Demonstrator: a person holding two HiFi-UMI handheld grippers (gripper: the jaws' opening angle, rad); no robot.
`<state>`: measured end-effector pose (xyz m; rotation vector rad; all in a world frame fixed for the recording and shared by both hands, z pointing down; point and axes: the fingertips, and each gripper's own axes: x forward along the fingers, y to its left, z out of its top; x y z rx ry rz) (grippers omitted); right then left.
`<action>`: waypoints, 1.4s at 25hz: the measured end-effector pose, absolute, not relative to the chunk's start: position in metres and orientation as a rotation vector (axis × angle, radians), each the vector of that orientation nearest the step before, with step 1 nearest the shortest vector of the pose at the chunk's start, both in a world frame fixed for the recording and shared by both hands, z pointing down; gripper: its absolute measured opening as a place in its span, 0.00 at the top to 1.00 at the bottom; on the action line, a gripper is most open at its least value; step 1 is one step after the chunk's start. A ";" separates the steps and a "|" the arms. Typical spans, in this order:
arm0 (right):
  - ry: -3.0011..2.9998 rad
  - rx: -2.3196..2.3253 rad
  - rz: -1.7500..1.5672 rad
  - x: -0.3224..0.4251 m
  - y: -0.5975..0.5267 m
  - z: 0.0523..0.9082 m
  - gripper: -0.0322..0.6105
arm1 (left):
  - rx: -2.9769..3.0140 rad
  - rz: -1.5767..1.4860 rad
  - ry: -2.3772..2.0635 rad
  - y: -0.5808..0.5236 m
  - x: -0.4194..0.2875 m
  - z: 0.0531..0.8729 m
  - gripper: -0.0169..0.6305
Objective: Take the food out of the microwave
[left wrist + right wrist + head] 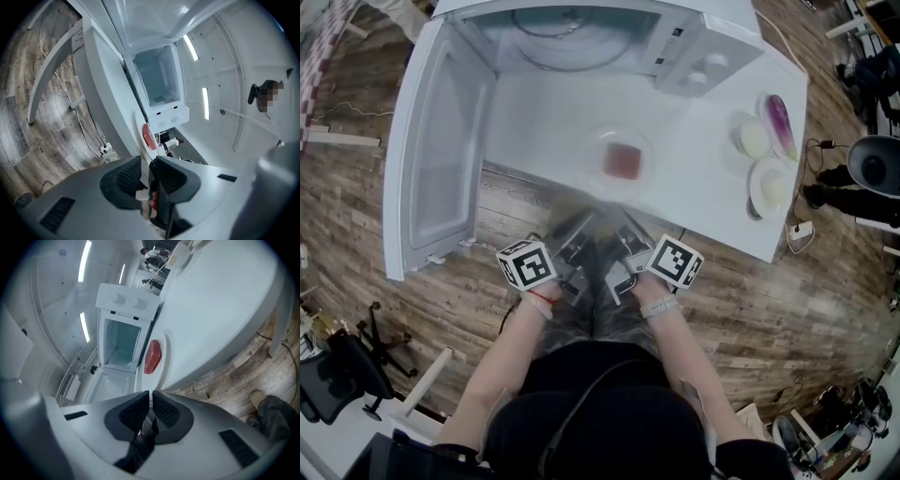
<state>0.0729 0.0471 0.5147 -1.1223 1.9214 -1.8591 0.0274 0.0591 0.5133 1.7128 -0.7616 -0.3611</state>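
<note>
A clear plate [619, 159] with a red slab of food [623, 161] rests on the white table [544, 122] in front of the open microwave [572, 42]. Both grippers reach it from the table's near edge. My left gripper [149, 164] is closed on the plate's near rim [140, 136], with the red food [148, 136] just ahead. My right gripper [151, 397] pinches the same rim beside it, and the food [153, 356] lies beyond its tips. In the head view both grippers [579, 230] [623, 230] are blurred.
The microwave door [441, 150] stands swung open to the left. At the table's right end lie a purple vegetable [781, 127], a pale round item [755, 139] and a small plate [769, 186]. Wooden floor surrounds the table; a black chair [337, 375] stands at lower left.
</note>
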 end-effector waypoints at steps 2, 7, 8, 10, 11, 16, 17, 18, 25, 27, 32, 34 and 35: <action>1.922 -1.104 -1.852 0.072 0.047 0.510 0.89 | 1.723 -0.366 -0.764 0.059 0.026 0.511 0.84; 1.971 -1.087 -1.820 0.069 0.050 0.501 0.89 | 1.755 -0.366 -0.785 0.057 0.021 0.503 0.84; 1.999 -1.096 -1.805 0.069 0.050 0.499 0.89 | 1.766 -0.365 -0.788 0.056 0.021 0.501 0.84; 2.069 -1.115 -1.767 0.070 0.052 0.496 0.89 | 1.793 -0.372 -0.791 0.055 0.019 0.495 0.84; 2.100 -1.119 -1.747 0.070 0.053 0.494 0.89 | 1.810 -0.375 -0.794 0.054 0.018 0.492 0.84; 2.177 -1.083 -1.675 0.070 0.054 0.481 0.89 | 1.916 -0.350 -0.827 0.049 0.011 0.479 0.84; 2.194 -1.067 -1.660 0.070 0.054 0.478 0.89 | 1.936 -0.344 -0.836 0.047 0.008 0.476 0.85; 2.216 -1.056 -1.643 0.069 0.054 0.474 0.89 | 1.955 -0.341 -0.846 0.046 0.005 0.473 0.87; 2.262 -0.957 -1.594 0.061 0.054 0.452 0.91 | 1.986 -0.360 -0.884 0.044 -0.008 0.458 0.93; 2.310 -0.933 -1.551 0.058 0.054 0.446 0.91 | 1.989 -0.376 -0.885 0.046 -0.009 0.454 0.95; 2.597 -0.976 -1.296 0.058 0.054 0.431 0.92 | 2.018 -0.372 -0.901 0.049 -0.011 0.445 0.96; 2.733 -1.006 -1.175 0.056 0.056 0.426 0.92 | 2.064 -0.339 -0.929 0.052 -0.012 0.441 0.96; 2.783 -1.010 -1.128 0.055 0.058 0.423 0.92 | 2.091 -0.321 -0.942 0.052 -0.013 0.438 0.96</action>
